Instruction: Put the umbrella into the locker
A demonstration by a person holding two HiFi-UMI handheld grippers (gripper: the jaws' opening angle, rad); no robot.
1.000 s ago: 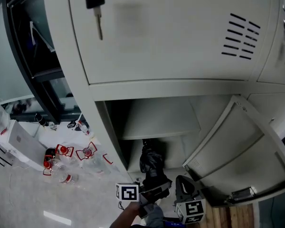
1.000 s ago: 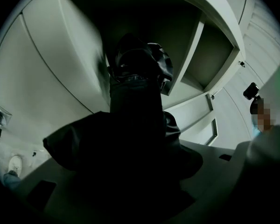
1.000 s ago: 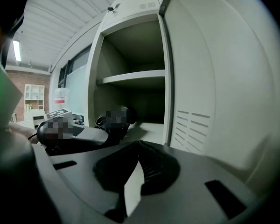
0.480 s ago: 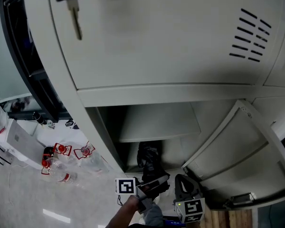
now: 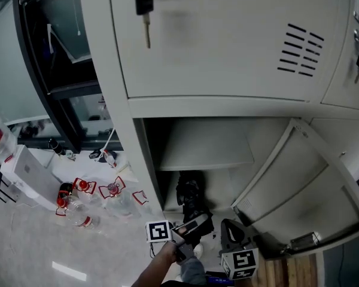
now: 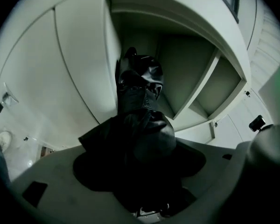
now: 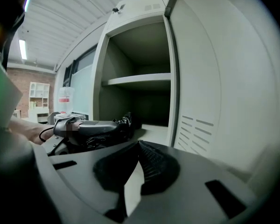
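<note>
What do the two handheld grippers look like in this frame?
Both the left gripper and right gripper have dark bodies, each carrying a white cube with black square markers. Their jaws are pale grey with black pads, ribbed on the right one.

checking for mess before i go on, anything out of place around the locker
Only the plastic bottles stand out: they lie scattered on the floor left of the locker, several on their sides. Nothing looks spilled or damaged.
</note>
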